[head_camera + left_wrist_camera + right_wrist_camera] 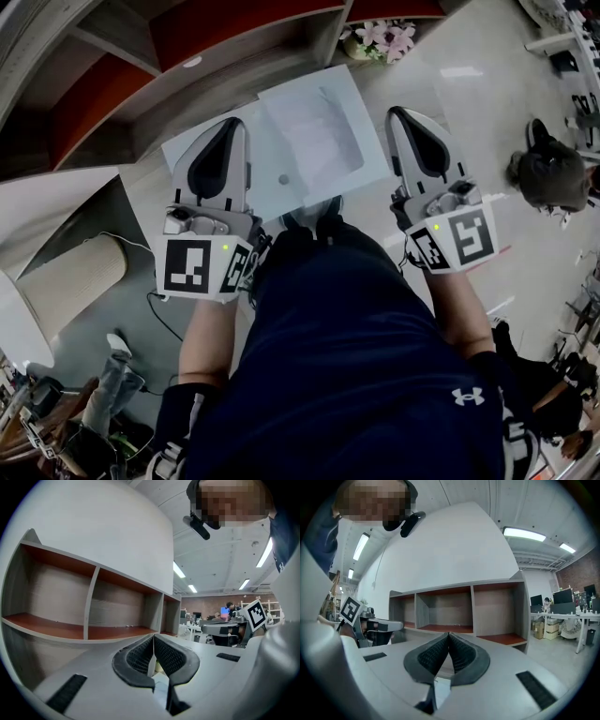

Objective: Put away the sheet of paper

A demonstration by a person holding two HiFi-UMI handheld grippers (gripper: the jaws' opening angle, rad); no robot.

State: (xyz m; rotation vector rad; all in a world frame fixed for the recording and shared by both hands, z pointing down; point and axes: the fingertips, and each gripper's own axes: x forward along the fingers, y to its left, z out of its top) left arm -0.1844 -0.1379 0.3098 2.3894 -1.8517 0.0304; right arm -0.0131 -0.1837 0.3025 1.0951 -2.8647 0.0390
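Observation:
A white sheet of paper (317, 136) lies flat on a pale square top (366, 159) in front of the person's feet. Neither gripper touches it. My left gripper (228, 129) hovers over the top's left edge and my right gripper (397, 114) over its right edge, both pointing forward at the shelf unit (187, 56). In the left gripper view the ribbed pads (140, 656) meet at their tips, and the same holds for the pads (459, 656) in the right gripper view. Only a thin pale sliver shows below each pair. Both grippers are shut and hold nothing.
The grey shelf unit (93, 606) with red-brown boards stands open ahead, also seen as the shelf unit (454, 609). A pot of pink flowers (380, 39) sits beyond the top. A beige cylinder (70, 281) and a cable lie left; a seated person (548, 173) is at the right.

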